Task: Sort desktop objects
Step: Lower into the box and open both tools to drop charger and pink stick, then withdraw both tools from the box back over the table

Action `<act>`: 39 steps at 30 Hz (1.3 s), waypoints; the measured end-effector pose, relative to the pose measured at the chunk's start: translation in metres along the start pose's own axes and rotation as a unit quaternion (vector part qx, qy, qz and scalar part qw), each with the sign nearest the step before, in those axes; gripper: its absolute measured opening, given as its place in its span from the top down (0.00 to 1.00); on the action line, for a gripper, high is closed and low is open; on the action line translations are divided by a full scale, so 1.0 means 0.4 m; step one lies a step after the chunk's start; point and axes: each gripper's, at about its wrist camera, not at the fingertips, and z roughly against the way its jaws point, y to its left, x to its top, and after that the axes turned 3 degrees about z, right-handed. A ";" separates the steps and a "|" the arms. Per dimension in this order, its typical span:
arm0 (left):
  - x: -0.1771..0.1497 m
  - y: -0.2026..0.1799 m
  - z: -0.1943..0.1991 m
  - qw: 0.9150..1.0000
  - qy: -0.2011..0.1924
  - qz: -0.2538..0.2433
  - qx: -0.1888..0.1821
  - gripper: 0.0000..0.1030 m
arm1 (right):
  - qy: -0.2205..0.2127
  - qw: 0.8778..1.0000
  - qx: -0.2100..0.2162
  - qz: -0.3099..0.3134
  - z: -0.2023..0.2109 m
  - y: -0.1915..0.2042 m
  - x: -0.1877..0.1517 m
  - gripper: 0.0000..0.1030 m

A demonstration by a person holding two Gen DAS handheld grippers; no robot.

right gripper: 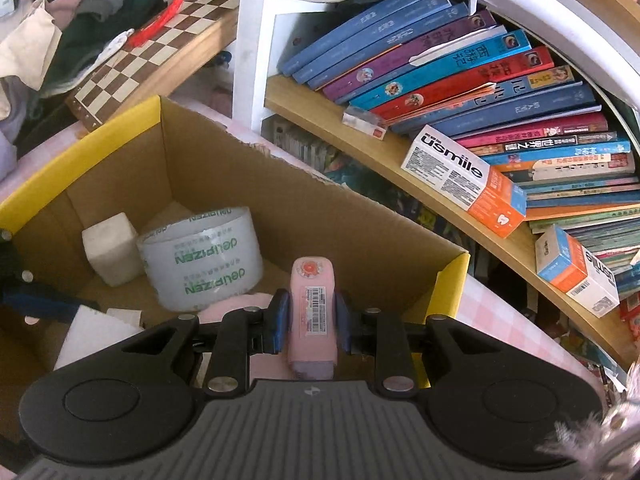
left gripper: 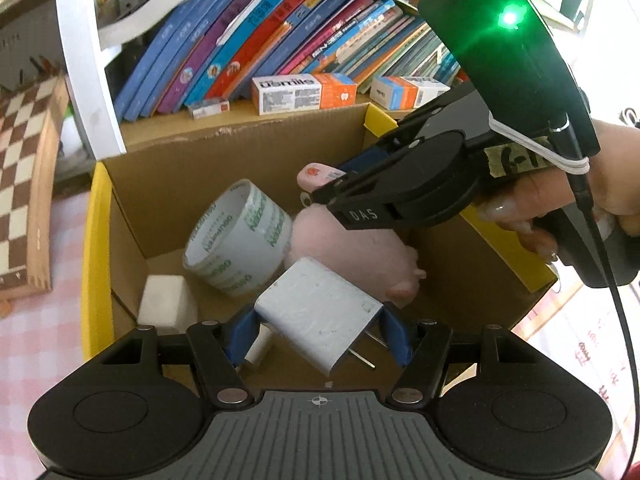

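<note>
Both grippers are over the open cardboard box (left gripper: 224, 168), the one with yellow flap edges. The left gripper (left gripper: 318, 330) has its blue pads clamped on the two sides of a white plug adapter (left gripper: 320, 318), about half open because the thing is wide; its metal prongs stick out toward the near right. The right gripper (right gripper: 308, 314) is squeezed almost fully closed on a slim pink case (right gripper: 311, 312) with a barcode sticker, the round flower end pointing away from the camera. From the left wrist view you can see a hand (left gripper: 592, 200) gripping that tool's handle on the right.

Down in the box: a roll of clear tape (right gripper: 202, 256) with green print leaning toward the left, a white block (right gripper: 108, 252) in the far left corner just beside the tape, and something soft and pink (left gripper: 360, 256), maybe a plush toy, hard to tell since it's half hidden.

Behind the box sits a shelf of leaning books (right gripper: 460, 72), with a toothpaste box (right gripper: 464, 180) in front. A chessboard (right gripper: 160, 48) is off to the far left.
</note>
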 end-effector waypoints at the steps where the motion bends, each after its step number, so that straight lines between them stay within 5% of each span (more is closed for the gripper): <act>1: 0.000 0.003 -0.002 1.000 0.003 0.004 -0.004 0.36 | 0.001 1.000 0.001 0.000 -0.002 -0.001 0.002 0.77; 17: 0.001 0.014 -0.017 0.999 0.012 0.016 -0.025 0.35 | 0.015 1.000 0.008 0.007 -0.024 -0.008 0.018 0.76; 19: 0.001 0.011 -0.014 1.000 0.010 0.012 -0.023 0.35 | 0.010 1.000 0.006 0.008 -0.022 -0.007 0.018 0.74; 21: 0.001 0.009 -0.011 1.000 0.007 0.009 -0.023 0.32 | 0.000 1.000 0.002 0.007 -0.014 -0.008 0.018 0.55; 23: 0.000 0.006 -0.005 1.000 0.002 0.005 -0.020 0.31 | -0.011 1.000 0.002 -0.002 -0.005 -0.015 0.017 0.47; 39: -0.017 -0.012 0.093 0.999 -0.052 -0.007 -0.002 0.25 | -0.095 0.994 0.011 -0.043 0.150 -0.003 0.016 0.28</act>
